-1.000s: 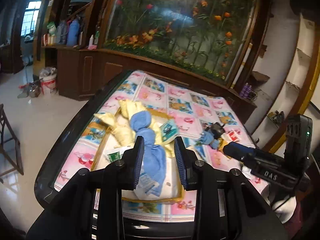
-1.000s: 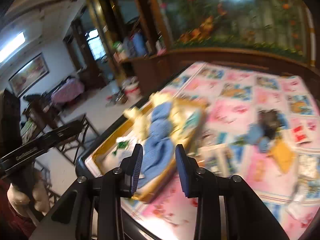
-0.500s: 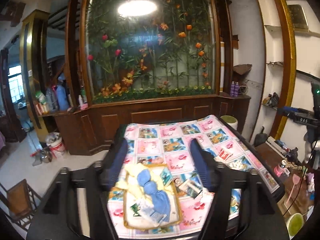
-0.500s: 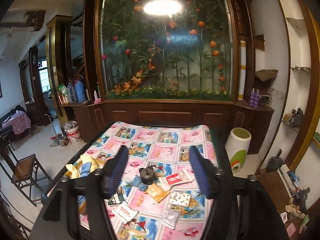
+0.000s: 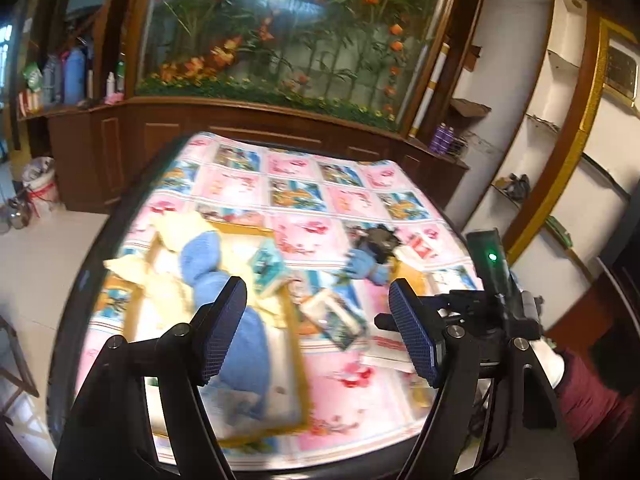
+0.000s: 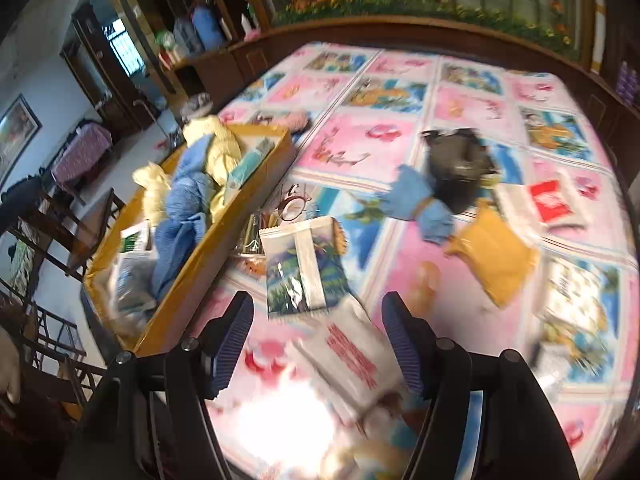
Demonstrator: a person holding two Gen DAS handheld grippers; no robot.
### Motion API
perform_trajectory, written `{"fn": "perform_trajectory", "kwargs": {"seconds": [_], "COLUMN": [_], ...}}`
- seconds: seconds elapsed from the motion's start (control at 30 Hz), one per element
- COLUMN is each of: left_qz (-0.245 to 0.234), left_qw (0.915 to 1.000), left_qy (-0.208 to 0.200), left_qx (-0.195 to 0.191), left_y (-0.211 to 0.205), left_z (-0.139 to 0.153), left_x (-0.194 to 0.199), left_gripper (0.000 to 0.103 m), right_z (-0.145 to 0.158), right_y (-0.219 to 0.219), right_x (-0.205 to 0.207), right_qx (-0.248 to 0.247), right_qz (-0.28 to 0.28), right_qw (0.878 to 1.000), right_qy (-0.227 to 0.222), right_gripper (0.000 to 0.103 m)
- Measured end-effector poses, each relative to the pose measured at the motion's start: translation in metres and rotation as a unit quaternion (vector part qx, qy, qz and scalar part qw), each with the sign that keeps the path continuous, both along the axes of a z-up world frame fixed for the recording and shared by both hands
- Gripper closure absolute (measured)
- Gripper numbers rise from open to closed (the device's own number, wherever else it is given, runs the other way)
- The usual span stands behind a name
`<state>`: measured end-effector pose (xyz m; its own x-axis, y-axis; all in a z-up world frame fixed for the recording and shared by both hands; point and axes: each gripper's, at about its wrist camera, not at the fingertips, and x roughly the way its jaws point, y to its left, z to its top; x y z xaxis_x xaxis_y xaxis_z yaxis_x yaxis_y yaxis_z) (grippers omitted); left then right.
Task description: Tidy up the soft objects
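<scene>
With both tools empty, the step in hand looks like the approach for the next pick, not a carry.

Left gripper: jaws spread wide, nothing between the pads. It hangs over the near edge of the shallow yellow-rimmed cardboard tray, which sits at 9 o'clock on the table under the pink-and-blue cartoon-print cloth. Already in the tray: a long blue knitted cloth, pale yellow soft fabric, a few small packets.

Right gripper: jaws also spread, holding nothing. Just below it, at 6 o'clock in its view, lies a flat white sachet with red print, resting on the cloth between the open fingers but not pinched.

Loose items outside the tray: a white-and-green printed snack packet just beside the tray wall, a blue cloth bundle tied to a black crumpled piece at 1 o'clock, a mustard-yellow pouch at 3 o'clock.

Judgement: partly done, several items remain out. Next move likely needs the right gripper lowered flat onto the sachet, pads straddling its narrow side; thin packet on soft cloth may slip or snag fabric. Motion blur obscures exact contact.
</scene>
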<state>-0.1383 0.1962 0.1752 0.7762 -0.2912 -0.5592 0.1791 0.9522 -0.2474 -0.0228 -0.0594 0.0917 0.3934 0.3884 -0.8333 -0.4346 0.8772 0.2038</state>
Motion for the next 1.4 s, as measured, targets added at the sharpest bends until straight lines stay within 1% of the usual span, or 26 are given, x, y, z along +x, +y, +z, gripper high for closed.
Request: {"fn": "perform_trajectory", "kwargs": {"seconds": [0.1,0.2,0.27,0.3,0.37,0.4,0.47,0.5,0.57,0.6,0.67,0.7,0.77,0.8,0.83,0.93,1.0,1.07,1.1,1.13,1.17,1.2,1.23,1.27,1.3,1.4], "left_qz": [0.021,0.039,0.052,0.053,0.054,0.056,0.060,0.065,0.078,0.082,0.086,0.086,0.082,0.078,0.072,0.050,0.029,0.009,0.001,-0.005,-0.011,-0.019,-0.027,-0.035,-0.041,-0.051], "left_qw": [0.9997,0.9992,0.9982,0.9977,0.9965,0.9958,0.9945,0.9940,0.9927,0.9922,0.9920,0.9923,0.9933,0.9941,0.9949,0.9971,0.9982,0.9987,0.9986,0.9984,0.9981,0.9977,0.9972,0.9968,0.9963,0.9950], "left_qy": [-0.008,0.009,0.029,0.039,0.059,0.068,0.082,0.085,0.090,0.090,0.085,0.081,0.072,0.067,0.063,0.050,0.046,0.047,0.051,0.055,0.060,0.065,0.069,0.072,0.075,0.084], "left_qx": [0.012,0.001,-0.009,-0.017,-0.024,-0.025,-0.027,-0.024,-0.024,-0.028,-0.036,-0.038,-0.037,-0.035,-0.032,-0.027,-0.023,-0.018,-0.016,-0.013,-0.010,-0.008,-0.006,-0.004,0.000,0.012], "left_y": [0.027,0.055,0.071,0.076,0.083,0.086,0.089,0.090,0.094,0.096,0.097,0.097,0.092,0.088,0.084,0.067,0.051,0.033,0.024,0.014,0.005,-0.005,-0.014,-0.023,-0.032,-0.054], "left_z": [-0.016,-0.038,-0.055,-0.065,-0.081,-0.088,-0.099,-0.102,-0.108,-0.109,-0.108,-0.107,-0.102,-0.098,-0.094,-0.083,-0.077,-0.076,-0.075,-0.075,-0.076,-0.078,-0.079,-0.081,-0.082,-0.086], "left_x": [-0.002,0.007,0.013,0.016,0.019,0.020,0.023,0.025,0.027,0.026,0.022,0.021,0.019,0.017,0.016,0.015,0.016,0.018,0.020,0.022,0.023,0.024,0.024,0.024,0.024,0.022], "left_gripper": [0.029,0.029,0.029,0.029,0.029,0.029,0.028,0.028,0.028,0.028,0.028,0.028,0.028,0.028,0.028,0.029,0.028,0.029,0.029,0.029,0.029,0.029,0.029,0.029,0.029,0.029], "right_z": [-0.013,-0.018,-0.026,-0.031,-0.035,-0.035,-0.031,-0.030,-0.033,-0.036,-0.046,-0.050,-0.057,-0.057,-0.056,-0.057,-0.058,-0.054,-0.048,-0.036,-0.025,-0.014,-0.004,0.000,0.000,-0.017], "right_y": [0.033,0.062,0.082,0.090,0.101,0.110,0.125,0.133,0.142,0.146,0.151,0.149,0.143,0.140,0.134,0.109,0.088,0.070,0.055,0.039,0.024,0.009,-0.007,-0.017,-0.025,-0.034], "right_x": [0.028,0.044,0.052,0.055,0.053,0.051,0.046,0.044,0.045,0.045,0.049,0.051,0.053,0.052,0.049,0.037,0.027,0.020,0.017,0.016,0.014,0.014,0.011,0.008,0.007,0.021], "right_qx": [-0.021,-0.042,-0.114,-0.135,-0.130,-0.129,-0.142,-0.132,-0.111,-0.117,-0.153,-0.156,-0.146,-0.146,-0.145,-0.141,-0.143,-0.123,-0.080,-0.035,-0.008,0.007,0.011,0.006,-0.001,-0.010], "right_qz": [0.007,0.014,0.005,0.007,0.034,0.046,0.061,0.073,0.096,0.099,0.096,0.095,0.091,0.091,0.092,0.086,0.074,0.075,0.073,0.062,0.043,0.023,0.004,-0.004,-0.010,-0.015], "right_qw": [1.000,0.999,0.993,0.991,0.991,0.991,0.988,0.988,0.989,0.988,0.983,0.983,0.985,0.985,0.985,0.986,0.986,0.988,0.992,0.996,0.998,0.999,1.000,1.000,1.000,1.000], "right_qy": [0.013,0.007,-0.007,-0.010,0.000,0.000,-0.020,-0.023,-0.007,-0.004,-0.016,-0.010,0.011,0.008,0.011,0.027,0.031,0.050,0.057,0.053,0.041,0.023,0.001,-0.013,-0.019,0.001], "right_gripper": [0.036,0.038,0.038,0.039,0.039,0.043,0.044,0.044,0.046,0.046,0.046,0.046,0.052,0.073,0.088,0.090,0.090,0.088,0.088,0.088,0.087,0.079,0.063,0.054,0.042,0.041]}}
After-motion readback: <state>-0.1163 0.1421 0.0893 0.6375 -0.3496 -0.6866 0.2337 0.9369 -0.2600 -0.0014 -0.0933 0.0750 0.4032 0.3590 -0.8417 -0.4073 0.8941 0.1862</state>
